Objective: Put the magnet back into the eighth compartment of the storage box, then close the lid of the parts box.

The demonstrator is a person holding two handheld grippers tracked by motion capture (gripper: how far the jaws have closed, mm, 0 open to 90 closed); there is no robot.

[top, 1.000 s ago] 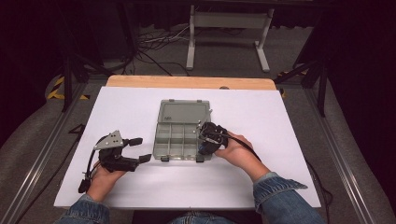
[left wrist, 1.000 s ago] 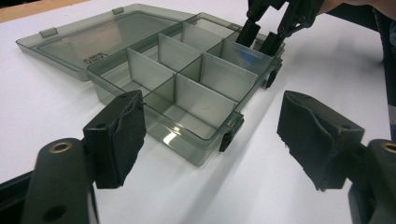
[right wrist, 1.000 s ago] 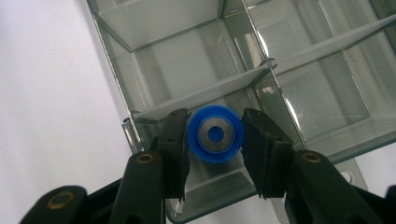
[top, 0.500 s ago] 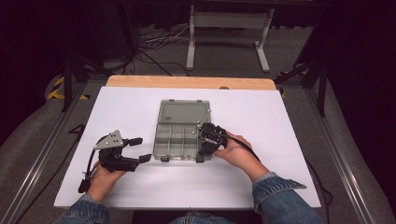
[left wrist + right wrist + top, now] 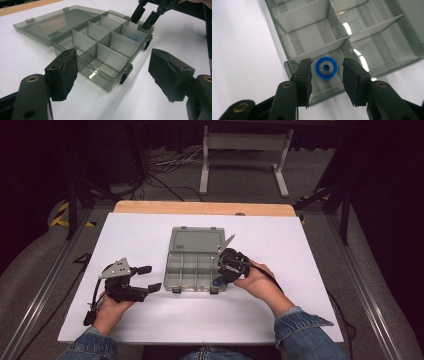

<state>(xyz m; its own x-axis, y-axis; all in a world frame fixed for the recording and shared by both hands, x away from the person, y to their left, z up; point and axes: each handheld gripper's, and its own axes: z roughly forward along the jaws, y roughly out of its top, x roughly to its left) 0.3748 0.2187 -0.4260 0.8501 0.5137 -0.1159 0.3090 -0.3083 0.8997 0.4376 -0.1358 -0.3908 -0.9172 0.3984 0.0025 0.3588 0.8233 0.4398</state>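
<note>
while spread, right tongs [image 5: 326, 75] over blue ring [image 5: 326, 67] in organizer box [image 5: 195, 267]; left tongs [image 5: 148, 278] spread, apart.

White tabletop [image 5: 150, 235] with a bare wooden edge [image 5: 200, 208] along the far side. Grey carpeted floor [image 5: 245, 175] beyond, dim and falling into black at the sides and back. A white metal stand [image 5: 242, 142] on two feet behind, loose cables [image 5: 160, 170] left of it. Yellow-and-black striped tape [image 5: 62, 215] at left. Metal rails [image 5: 40, 290] flanking both sides
</note>
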